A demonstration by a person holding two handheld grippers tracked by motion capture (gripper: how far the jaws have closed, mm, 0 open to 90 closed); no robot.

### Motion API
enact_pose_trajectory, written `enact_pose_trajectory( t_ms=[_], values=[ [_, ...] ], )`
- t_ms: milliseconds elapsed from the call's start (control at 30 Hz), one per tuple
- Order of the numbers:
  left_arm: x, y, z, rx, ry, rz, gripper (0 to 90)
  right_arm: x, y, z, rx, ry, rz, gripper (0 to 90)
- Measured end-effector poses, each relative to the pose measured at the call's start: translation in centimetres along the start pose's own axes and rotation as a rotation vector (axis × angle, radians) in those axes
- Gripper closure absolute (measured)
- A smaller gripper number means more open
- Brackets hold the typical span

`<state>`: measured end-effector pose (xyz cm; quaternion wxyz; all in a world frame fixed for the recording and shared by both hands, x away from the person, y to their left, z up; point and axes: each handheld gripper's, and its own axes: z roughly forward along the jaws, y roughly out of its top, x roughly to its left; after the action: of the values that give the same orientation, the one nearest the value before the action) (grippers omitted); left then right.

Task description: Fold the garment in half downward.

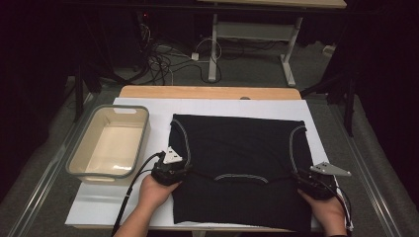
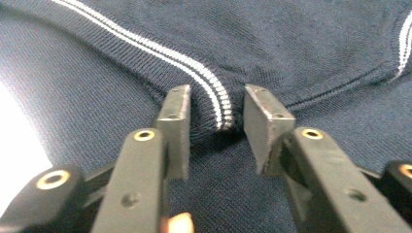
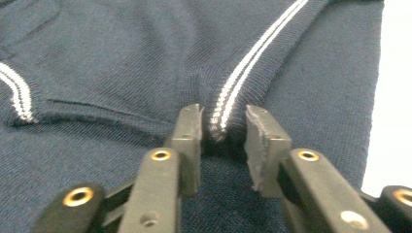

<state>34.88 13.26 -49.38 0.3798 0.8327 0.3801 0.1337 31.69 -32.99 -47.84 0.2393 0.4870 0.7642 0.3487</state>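
Black jaws fill the foreground in both gripper views, and between each pair sits a ribbed, white-striped edge of the dark garment (image 1: 237,163), which lies flat on the white sheet (image 1: 217,106) covering the table, just right of the grey plastic bin (image 1: 81,148). Over on the left gripper (image 2: 216,114), the jaws stand a narrow gap apart, bracketing the striped trim (image 2: 216,99) where it puckers up at a fold, and the pads look near the cloth but not clearly pinching it. Same story for the right gripper (image 3: 222,127): jaws part-open, straddling a raised ridge of striped trim (image 3: 228,104), nothing squeezed yet as far as I can judge. From above, both hands sit at the garment's two sides, level with each other, along the line where the near part folds over. Now the risks: if either pair of jaws closes too shallow, it may catch only the top layer of trim, and a lift would peel that layer off and open the fold crooked. If one side bites and the other slips, the cloth could skew across the sheet. And a sideways drag might carry the left corner toward the bin.
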Motion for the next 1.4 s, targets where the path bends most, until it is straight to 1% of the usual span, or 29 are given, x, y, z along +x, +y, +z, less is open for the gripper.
enact_pose_trajectory(
  t_ms=[200,300,433,500,600,667,733,867,933,1033,1233,1400],
  values=[
    [-0.1,0.0,0.0,-0.003,0.0,0.011,71.5,0.1,0.0,-0.1,-0.005,0.01,-0.017,76.7],
    [-0.2,0.0,0.0,-0.004,0.005,0.02,73.0,0.2,-0.1,-0.2,-0.013,0.007,-0.023,77.3],
    [-0.1,-0.1,-0.1,-0.011,-0.006,0.012,73.5,0.1,-0.2,-0.5,-0.044,0.011,-0.016,77.8],
    [0.0,-0.1,-0.3,-0.028,-0.009,0.007,74.1,0.1,-0.2,-0.6,-0.058,0.013,-0.015,77.9],
    [0.2,-0.4,-0.8,-0.083,-0.019,-0.017,74.5,0.2,-0.3,-0.8,-0.08,0.009,-0.028,77.8],
    [0.3,-0.4,-1.1,-0.091,-0.021,-0.019,74.6,0.3,-0.3,-1.0,-0.099,0.009,-0.043,77.7],
    [0.2,-0.3,-1.4,-0.103,-0.018,-0.012,74.7,0.4,-0.2,-1.3,-0.102,0.01,-0.052,77.7],
    [0.4,-0.3,-2.1,-0.126,-0.044,-0.031,74.6,0.2,-0.2,-2.0,-0.13,0.022,-0.043,77.7],
    [0.5,-0.4,-2.3,-0.131,-0.054,-0.044,74.6,0.3,-0.3,-2.0,-0.128,0.023,-0.047,77.7],
    [0.3,-0.7,-2.6,-0.132,-0.057,-0.043,74.6,0.4,-0.5,-2.1,-0.124,0.024,-0.053,77.7],
    [-0.2,-1.6,-3.5,-0.134,-0.07,-0.029,74.5,0.5,-0.7,-3.1,-0.137,0.028,-0.06,77.6],
    [-0.8,-1.8,-4.1,-0.138,-0.07,-0.011,74.5,1.2,-1.2,-4.2,-0.138,0.023,-0.09,77.6]
  ],
)
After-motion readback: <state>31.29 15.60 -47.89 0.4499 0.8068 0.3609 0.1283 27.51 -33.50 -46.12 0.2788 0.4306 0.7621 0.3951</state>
